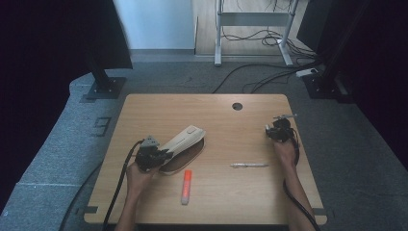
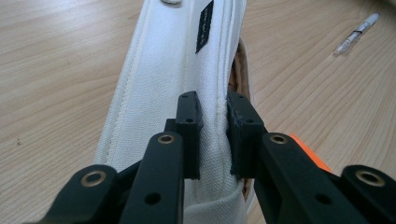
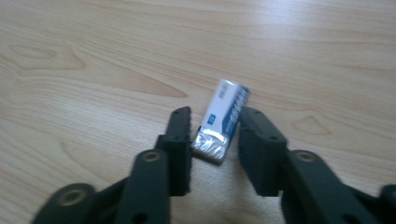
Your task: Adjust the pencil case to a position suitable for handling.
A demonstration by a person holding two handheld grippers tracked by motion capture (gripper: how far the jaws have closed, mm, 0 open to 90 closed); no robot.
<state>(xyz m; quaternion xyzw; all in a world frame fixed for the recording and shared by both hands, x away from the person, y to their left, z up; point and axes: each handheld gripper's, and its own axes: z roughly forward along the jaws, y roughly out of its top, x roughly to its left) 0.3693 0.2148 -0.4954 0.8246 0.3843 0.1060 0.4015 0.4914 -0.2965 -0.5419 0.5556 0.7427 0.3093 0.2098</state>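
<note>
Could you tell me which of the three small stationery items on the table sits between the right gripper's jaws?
The eraser, white in a blue-and-white sleeve, near the table's right edge. The orange highlighter and the clear pen lie loose mid-table, away from the right gripper.

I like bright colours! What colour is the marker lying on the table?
Bright orange: the marker shows best in the high view.
</note>
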